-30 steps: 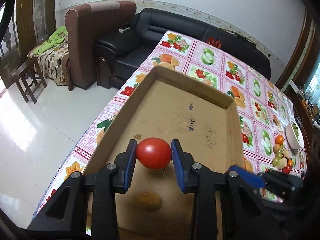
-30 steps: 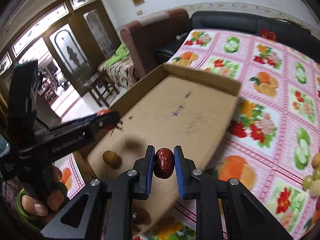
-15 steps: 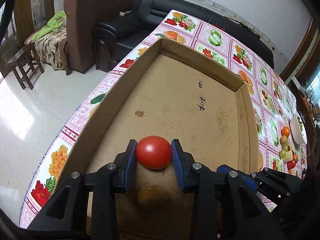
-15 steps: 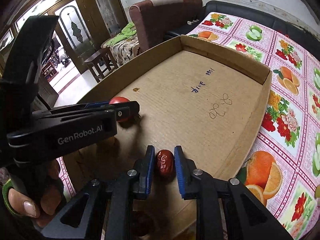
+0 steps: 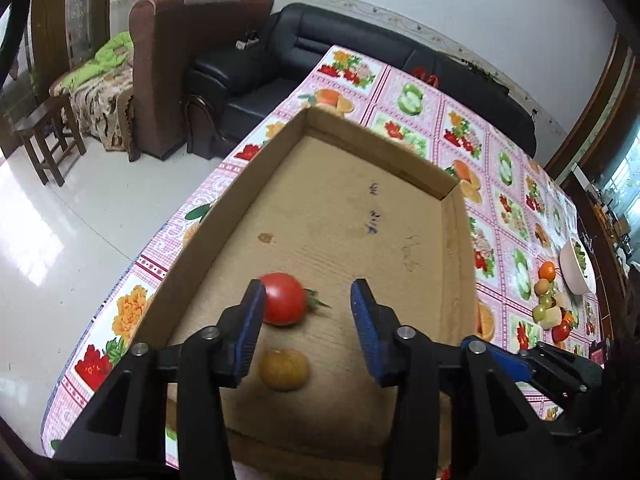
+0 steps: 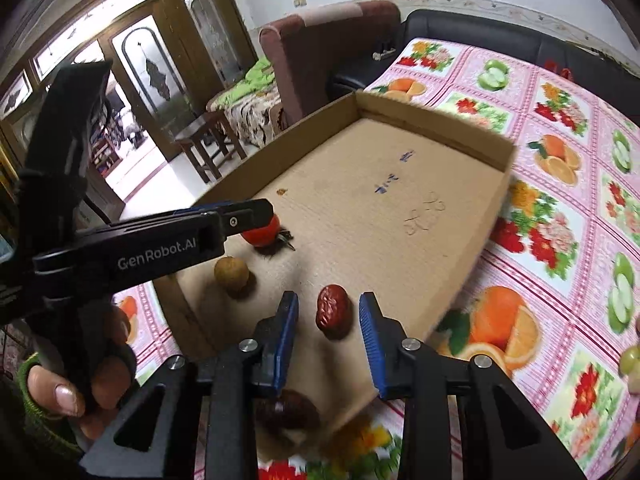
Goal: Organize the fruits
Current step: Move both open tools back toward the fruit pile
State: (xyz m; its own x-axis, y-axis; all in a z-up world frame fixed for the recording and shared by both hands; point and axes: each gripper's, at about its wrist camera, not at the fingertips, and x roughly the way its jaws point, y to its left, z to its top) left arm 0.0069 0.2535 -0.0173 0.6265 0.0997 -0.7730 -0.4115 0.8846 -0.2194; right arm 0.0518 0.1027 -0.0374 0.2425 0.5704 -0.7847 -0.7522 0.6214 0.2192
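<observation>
Left gripper (image 5: pixel 307 306) and right gripper (image 6: pixel 328 322) both spread now; 1 tomato (image 5: pixel 285 298), 1 date (image 6: pixel 331 306) released in box (image 6: pixel 436 236).

box (image 5: pixel 454 240) on bench (image 5: pixel 496 160) | tomato (image 5: pixel 285 298), small round fruit (image 5: pixel 284 369), date (image 6: pixel 331 311) in box, near end | small round fruit before tomato | date right of both | fruit pile (image 5: pixel 550 304), bowl (image 5: pixel 570 270) on bench, far right

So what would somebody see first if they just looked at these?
Probably the bright red tomato lying in the cardboard box, between the open fingers of the left hand-held gripper. Next, the wrinkly dark red date in front of the open right hand-held gripper.
</observation>
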